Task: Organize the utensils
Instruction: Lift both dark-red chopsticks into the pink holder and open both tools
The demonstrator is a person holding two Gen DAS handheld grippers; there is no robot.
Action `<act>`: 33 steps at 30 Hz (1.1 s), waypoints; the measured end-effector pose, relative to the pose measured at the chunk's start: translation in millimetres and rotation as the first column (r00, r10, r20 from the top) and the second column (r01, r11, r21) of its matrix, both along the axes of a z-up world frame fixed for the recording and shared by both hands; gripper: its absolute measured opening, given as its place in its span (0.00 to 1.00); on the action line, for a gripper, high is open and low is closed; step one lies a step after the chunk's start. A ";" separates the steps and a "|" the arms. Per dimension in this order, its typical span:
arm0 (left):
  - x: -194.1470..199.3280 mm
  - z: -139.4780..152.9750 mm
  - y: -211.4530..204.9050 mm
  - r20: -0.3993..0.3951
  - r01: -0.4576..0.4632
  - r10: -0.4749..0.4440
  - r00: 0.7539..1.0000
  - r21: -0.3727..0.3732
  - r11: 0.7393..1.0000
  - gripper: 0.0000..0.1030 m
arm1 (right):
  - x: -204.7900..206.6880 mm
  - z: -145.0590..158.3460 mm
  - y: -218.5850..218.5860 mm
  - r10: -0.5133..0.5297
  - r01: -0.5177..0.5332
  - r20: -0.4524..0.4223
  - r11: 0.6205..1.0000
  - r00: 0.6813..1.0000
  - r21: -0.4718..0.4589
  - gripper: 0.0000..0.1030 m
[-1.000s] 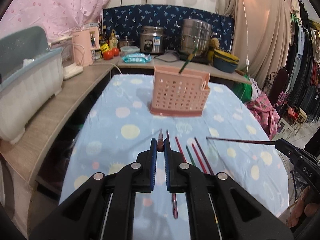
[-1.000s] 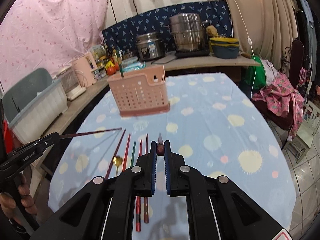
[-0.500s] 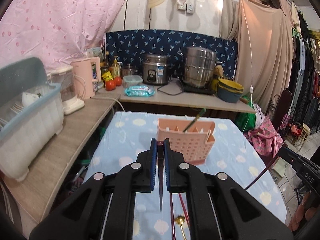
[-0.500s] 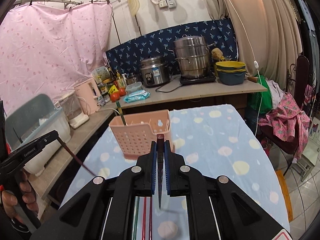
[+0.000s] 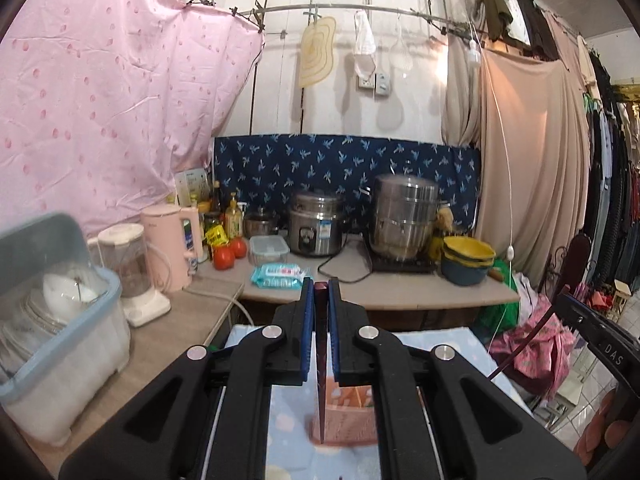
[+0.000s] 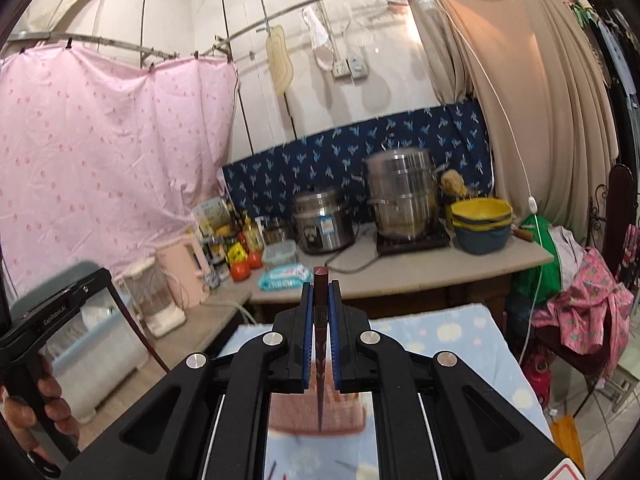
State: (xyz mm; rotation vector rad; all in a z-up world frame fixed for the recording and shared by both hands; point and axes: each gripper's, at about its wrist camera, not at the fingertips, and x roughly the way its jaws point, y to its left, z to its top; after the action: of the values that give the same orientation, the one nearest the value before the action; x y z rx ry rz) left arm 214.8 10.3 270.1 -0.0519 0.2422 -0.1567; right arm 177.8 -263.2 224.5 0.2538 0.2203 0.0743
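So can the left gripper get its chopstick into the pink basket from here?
Probably yes. The left gripper is shut on a dark chopstick whose tip hangs over the pink basket, with nothing visible between them.

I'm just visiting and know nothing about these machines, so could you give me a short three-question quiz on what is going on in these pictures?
1. True or false: each claw, left claw and right claw, is shut on a dark red chopstick, left chopstick and right chopstick.
2. Which way does each held chopstick hang? A) tip down towards the pink basket B) flat on the tablecloth C) tip up at the ceiling
3. Fill in: on the counter behind, the two red tomatoes sit beside a clear lidded ____.

Key: 1 true; 2 A; 3 box.
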 end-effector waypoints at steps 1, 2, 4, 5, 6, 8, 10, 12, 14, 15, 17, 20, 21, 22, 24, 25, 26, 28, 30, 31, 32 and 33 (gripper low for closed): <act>6.0 4.0 -1.4 0.014 -0.004 0.004 1.000 0.000 1.000 0.07 | 6.9 4.8 -0.9 -0.002 0.002 0.008 1.000 1.000 0.010 0.07; 10.0 5.8 -3.2 0.022 -0.004 0.004 1.000 0.000 1.000 0.07 | 14.8 9.0 -1.9 -0.003 0.003 0.016 1.000 1.000 0.020 0.07; 24.2 7.1 -7.3 0.033 -0.003 0.003 0.999 -0.005 1.000 0.07 | 30.2 13.2 -2.9 -0.003 0.002 0.022 0.999 1.000 0.037 0.07; 31.3 5.5 -8.7 0.028 -0.002 0.002 1.000 -0.006 1.000 0.07 | 36.6 13.4 -2.6 -0.001 0.000 0.020 0.999 1.000 0.042 0.07; 37.9 2.6 -10.3 0.021 0.002 -0.002 1.000 -0.010 1.000 0.07 | 44.9 12.4 -2.1 0.003 -0.004 0.014 0.999 1.000 0.046 0.07; 48.0 -3.4 -13.0 0.009 0.011 -0.011 1.000 -0.015 1.000 0.07 | 58.9 7.5 0.9 0.011 -0.011 -0.001 0.999 1.000 0.049 0.07; 60.5 -13.8 -17.4 -0.011 0.019 -0.019 1.000 -0.015 1.000 0.07 | 70.9 -2.4 4.4 0.023 -0.022 -0.023 0.998 0.999 0.051 0.07; 67.8 -24.0 -19.5 -0.030 0.022 -0.023 0.999 -0.011 1.000 0.07 | 83.0 -16.4 8.4 0.038 -0.035 -0.055 0.998 0.998 0.052 0.07; 75.9 -37.0 -21.4 -0.056 0.023 -0.024 0.998 -0.006 1.000 0.07 | 87.9 -24.2 10.5 0.043 -0.040 -0.070 0.998 0.997 0.049 0.07; 80.3 -44.7 -21.5 -0.071 0.022 -0.023 0.997 -0.005 1.000 0.07 | 90.6 -30.2 12.6 0.045 -0.042 -0.081 0.998 0.996 0.045 0.07; 86.1 -54.3 -20.9 -0.093 0.023 -0.024 0.995 -0.004 1.000 0.07 | 99.1 -45.3 15.0 0.049 -0.045 -0.115 0.998 0.992 0.037 0.07; 94.3 -68.3 -20.1 -0.127 0.021 -0.021 0.992 -0.001 1.000 0.07 | 109.0 -62.8 16.4 0.053 -0.048 -0.154 0.998 0.987 0.038 0.07; 95.3 -72.0 -19.5 -0.135 0.023 -0.022 0.991 -0.001 1.000 0.07 | 111.1 -66.6 16.8 0.052 -0.047 -0.163 0.998 0.985 0.039 0.07; 96.7 -74.1 -19.5 -0.141 0.025 -0.024 0.990 0.000 1.000 0.07 | 113.9 -70.3 16.8 0.052 -0.046 -0.172 0.998 0.984 0.040 0.07; 98.8 -80.5 -20.0 -0.155 0.026 -0.026 0.988 0.003 1.000 0.07 | 118.1 -77.0 17.1 0.055 -0.048 -0.188 0.998 0.981 0.045 0.07; 99.7 -81.9 -20.1 -0.157 0.029 -0.029 0.987 0.002 1.000 0.07 | 119.7 -79.4 16.8 0.060 -0.051 -0.195 0.998 0.979 0.048 0.07; 99.7 -83.7 -20.5 -0.158 0.029 -0.028 0.987 0.004 1.000 0.07 | 121.2 -81.5 16.5 0.062 -0.053 -0.202 0.997 0.977 0.047 0.07; 97.6 -85.8 -20.7 -0.154 0.025 -0.024 0.988 0.004 1.000 0.11 | 121.4 -84.6 15.8 0.054 -0.046 -0.204 0.998 0.977 0.042 0.10; 95.8 -86.3 -18.6 -0.156 0.013 -0.014 0.988 -0.005 1.000 0.35 | 119.1 -85.1 16.4 0.045 -0.038 -0.202 0.999 0.978 0.037 0.18; 94.0 -85.9 -17.0 -0.148 0.005 -0.007 0.989 -0.011 1.000 0.45 | 117.4 -84.5 15.6 0.041 -0.034 -0.198 0.999 0.979 0.039 0.22; 91.3 -84.9 -15.5 -0.138 -0.005 0.003 0.990 -0.012 1.000 0.47 | 115.4 -83.5 14.4 0.038 -0.030 -0.192 0.999 0.981 0.041 0.27; 89.7 -83.8 -14.7 -0.138 -0.006 0.004 0.990 -0.013 1.000 0.48 | 113.7 -83.0 14.1 0.035 -0.028 -0.187 0.999 0.982 0.041 0.28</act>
State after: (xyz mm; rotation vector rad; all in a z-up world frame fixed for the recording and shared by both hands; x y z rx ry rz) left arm 304.6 -4.4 186.3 -0.0765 0.3787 -0.1499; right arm 291.4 -249.1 141.6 0.2952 0.4107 0.0860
